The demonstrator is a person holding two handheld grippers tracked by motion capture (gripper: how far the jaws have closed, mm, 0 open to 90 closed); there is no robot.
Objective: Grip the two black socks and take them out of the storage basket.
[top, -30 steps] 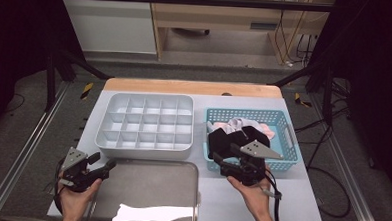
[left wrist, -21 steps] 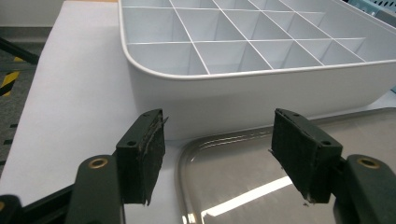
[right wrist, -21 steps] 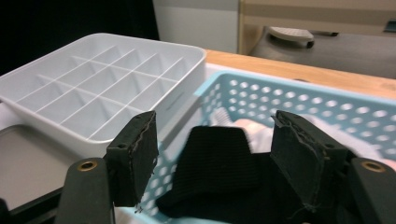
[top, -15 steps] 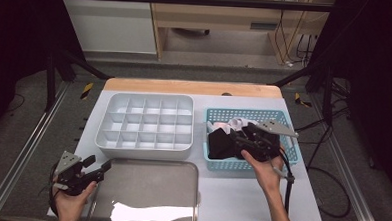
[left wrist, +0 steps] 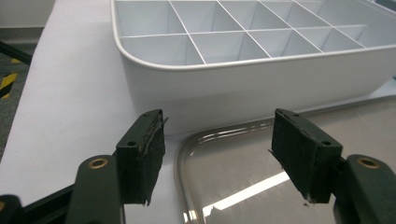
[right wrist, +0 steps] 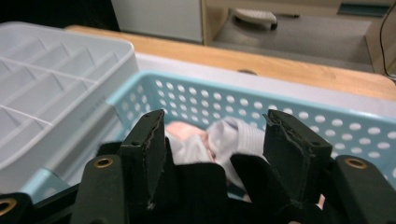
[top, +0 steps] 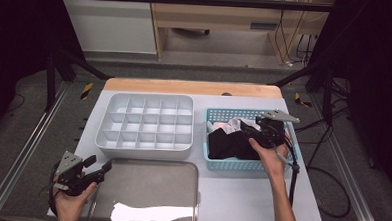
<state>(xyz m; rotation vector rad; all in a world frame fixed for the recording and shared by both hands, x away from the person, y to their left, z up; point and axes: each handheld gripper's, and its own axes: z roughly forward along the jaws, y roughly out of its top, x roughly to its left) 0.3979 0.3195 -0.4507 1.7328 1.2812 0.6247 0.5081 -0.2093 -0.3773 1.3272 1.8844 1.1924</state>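
**Right hand-held gripper over the clothes basket, left one idle at the tray**

The white worktop [top: 230, 197] with a pale wooden strip along its far edge carries three containers. The largest is the white plastic organiser box divided into a grid of square compartments [top: 146, 124], standing on the far left half; its compartments look bare in the high view and in the left gripper view [left wrist: 243, 32]. Just in front of it lies the shiny rectangular metal tray with rounded corners [top: 145, 188], its far rim close to the box wall [left wrist: 210, 140]. To the right of the box stands the light-blue perforated plastic basket [top: 231, 164], just beside it with a narrow gap between.

Inside the basket lies a heap of black fabric [top: 227, 144] towards its left and near side, with a bundle of white and pale pink cloth [top: 228, 126] behind it, against the far wall [right wrist: 219, 137].

The right hand-held gripper [top: 264, 133] hangs over the right half of the basket, held from the near side. Its jaws stand wide apart, pointing at the white and pink bundle, with black fabric low between them [right wrist: 212, 140]; they grip nothing.

The left hand-held gripper [top: 101, 170] sits at the near left corner of the worktop, well apart from the basket, aimed at the tray's left corner. Its jaws are likewise wide open and empty [left wrist: 217, 149].
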